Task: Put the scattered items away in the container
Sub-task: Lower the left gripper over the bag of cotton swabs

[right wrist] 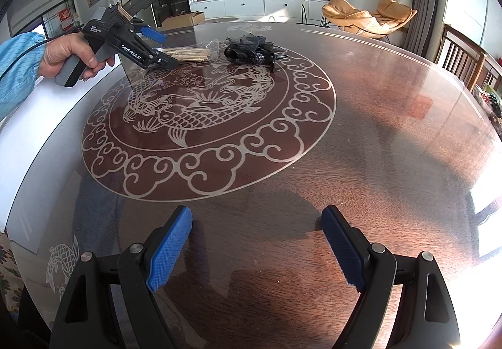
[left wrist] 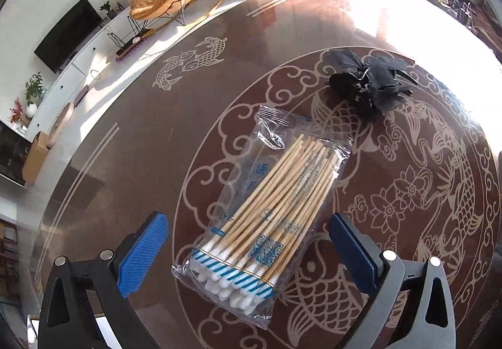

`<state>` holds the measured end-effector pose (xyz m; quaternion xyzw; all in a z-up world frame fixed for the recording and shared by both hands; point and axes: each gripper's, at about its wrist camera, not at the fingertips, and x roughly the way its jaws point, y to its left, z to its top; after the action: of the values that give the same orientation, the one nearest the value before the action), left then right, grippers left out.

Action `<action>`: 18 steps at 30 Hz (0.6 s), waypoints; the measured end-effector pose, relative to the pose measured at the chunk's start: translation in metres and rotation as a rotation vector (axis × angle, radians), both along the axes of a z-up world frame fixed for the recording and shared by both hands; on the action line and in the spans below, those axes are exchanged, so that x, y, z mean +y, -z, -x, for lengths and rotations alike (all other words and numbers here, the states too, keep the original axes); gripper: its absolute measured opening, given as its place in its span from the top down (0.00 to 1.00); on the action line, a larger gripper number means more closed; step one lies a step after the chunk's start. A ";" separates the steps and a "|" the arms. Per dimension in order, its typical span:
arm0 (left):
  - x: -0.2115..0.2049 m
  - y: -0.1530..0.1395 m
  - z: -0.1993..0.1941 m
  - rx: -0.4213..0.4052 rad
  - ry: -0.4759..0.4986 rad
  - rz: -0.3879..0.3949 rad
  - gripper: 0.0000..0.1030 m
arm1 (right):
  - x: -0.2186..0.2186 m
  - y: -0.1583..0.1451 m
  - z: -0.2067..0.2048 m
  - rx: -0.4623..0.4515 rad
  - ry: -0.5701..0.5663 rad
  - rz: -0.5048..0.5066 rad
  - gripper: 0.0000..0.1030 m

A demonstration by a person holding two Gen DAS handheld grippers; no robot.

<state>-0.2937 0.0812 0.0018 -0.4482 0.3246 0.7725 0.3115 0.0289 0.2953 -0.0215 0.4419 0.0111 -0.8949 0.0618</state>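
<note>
Left tongs (left wrist: 248,251) stand wide apart and empty, straddling the cotton-bud end of a clear packet of cotton swabs (left wrist: 266,211) that lies flat on the glass-topped surface (left wrist: 131,160), within the ring of the fish-and-cloud pattern. The packet looks light, its film thin, crinkly and probably slippery, while the bundle of wooden sticks inside gives it a stiff core; the safest hold would seem to be across the middle of that bundle, pads closing on its narrow width rather than on the loose film at the edges. Its long axis runs from the white tips nearest the left wrist camera up and away to the bare stick ends, with the empty, sealed flap of the bag beyond them, pointing toward a black hair accessory (left wrist: 367,82) of gauzy fabric and clips that lies near but apart from it. From the right wrist view a hand (right wrist: 67,55) in a pale blue sleeve holds the left tool over the packet, while the right tongs (right wrist: 255,250) hang open above bare surface, well apart from both items. No container shows in either view.
</note>
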 end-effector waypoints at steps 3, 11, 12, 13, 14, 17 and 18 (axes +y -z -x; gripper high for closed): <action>-0.011 0.006 0.015 -0.101 -0.109 -0.101 0.00 | 0.001 0.001 0.000 0.000 0.000 0.001 0.17; -0.016 0.001 -0.023 -0.073 -0.174 -0.216 0.43 | 0.000 0.002 0.002 0.000 0.001 0.000 0.17; -0.017 0.001 -0.029 -0.058 -0.218 -0.227 0.45 | 0.000 0.002 0.002 0.000 0.001 -0.001 0.17; -0.020 0.002 -0.035 -0.046 -0.277 -0.244 0.46 | 0.000 0.002 0.002 0.000 0.001 -0.001 0.17; -0.026 0.003 -0.043 -0.035 -0.339 -0.267 0.47 | 0.000 0.002 0.002 0.000 0.001 0.000 0.17; -0.036 0.006 -0.078 0.018 -0.456 -0.298 0.47 | 0.000 0.002 0.002 0.000 0.001 0.005 0.17; -0.039 0.007 -0.095 0.033 -0.479 -0.307 0.47 | 0.000 0.001 0.002 0.000 0.000 0.007 0.17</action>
<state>-0.1989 0.0423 -0.0049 -0.4471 0.0936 0.8714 0.1789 0.0267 0.2955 -0.0229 0.4415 0.0079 -0.8950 0.0631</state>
